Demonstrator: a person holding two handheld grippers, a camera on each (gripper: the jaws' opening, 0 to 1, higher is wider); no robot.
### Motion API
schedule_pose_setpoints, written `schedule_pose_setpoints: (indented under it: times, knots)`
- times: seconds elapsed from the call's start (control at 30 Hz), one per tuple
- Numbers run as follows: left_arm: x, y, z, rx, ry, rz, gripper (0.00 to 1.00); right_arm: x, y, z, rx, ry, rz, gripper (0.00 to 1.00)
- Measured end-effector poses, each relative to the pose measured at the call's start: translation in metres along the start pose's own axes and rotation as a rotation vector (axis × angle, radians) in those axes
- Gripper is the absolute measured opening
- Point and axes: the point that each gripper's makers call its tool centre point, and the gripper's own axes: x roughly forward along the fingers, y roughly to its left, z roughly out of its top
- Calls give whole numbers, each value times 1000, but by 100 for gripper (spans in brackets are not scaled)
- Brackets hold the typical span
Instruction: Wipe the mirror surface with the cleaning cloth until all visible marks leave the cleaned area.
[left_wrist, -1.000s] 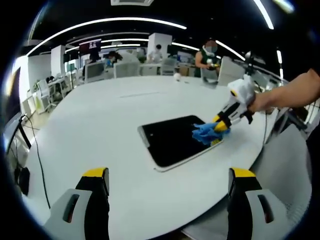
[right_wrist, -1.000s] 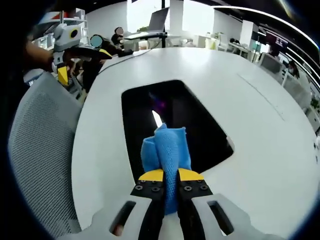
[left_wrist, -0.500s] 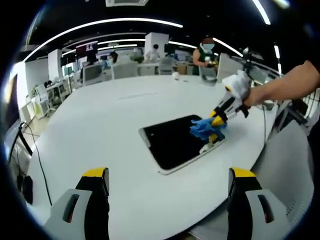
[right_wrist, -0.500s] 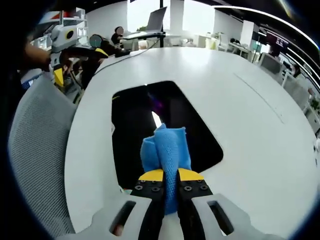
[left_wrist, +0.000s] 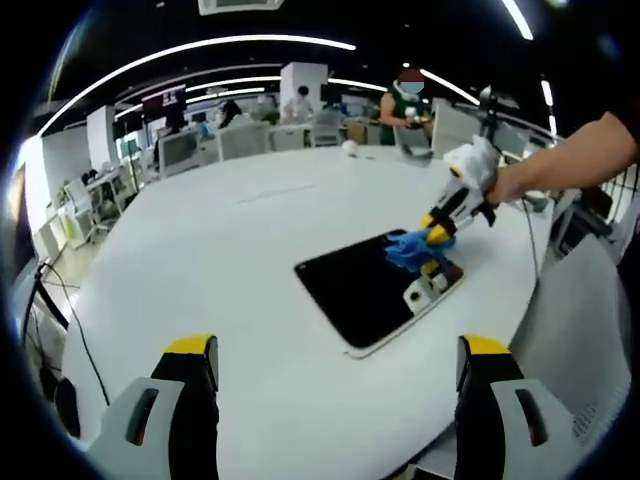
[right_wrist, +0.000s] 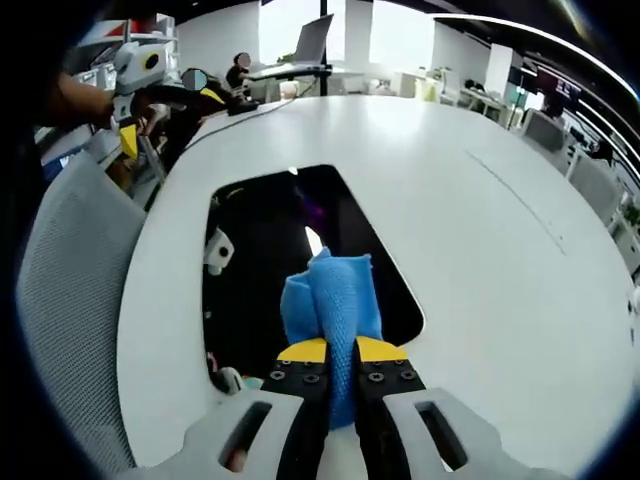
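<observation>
A dark rectangular mirror (left_wrist: 375, 290) (right_wrist: 290, 260) lies flat on the big white table (left_wrist: 230, 250) (right_wrist: 480, 230). My right gripper (right_wrist: 340, 350) (left_wrist: 432, 236) is shut on a blue cleaning cloth (right_wrist: 332, 305) (left_wrist: 408, 247), which hangs over the mirror's right end as the left gripper view has it. Reflections of the gripper show in the glass. My left gripper (left_wrist: 335, 355) stands open well short of the mirror, nothing between its yellow-tipped fingers. It also appears far off in the right gripper view (right_wrist: 150, 90), held in a hand.
A grey mesh chair (right_wrist: 70, 300) (left_wrist: 590, 330) stands at the table's edge beside the mirror. Desks, monitors and people fill the room behind. A small white object (left_wrist: 350, 150) sits far across the table. Cables (left_wrist: 60, 290) hang at the left edge.
The right gripper with the cloth has slid along the mirror towards its end, and more of the glass shows to its left. The left gripper's view has shifted slightly.
</observation>
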Motion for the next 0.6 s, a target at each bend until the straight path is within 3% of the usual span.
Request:
schedule_pose_setpoints:
  times: [0.23,0.6]
  knots:
    - [5,6,-1,35,16,-10,100,3,-9,2,-1,-4,6,3]
    - [7,13,8,21,-1,-5,100,6,-23,6,1,-2,6,3]
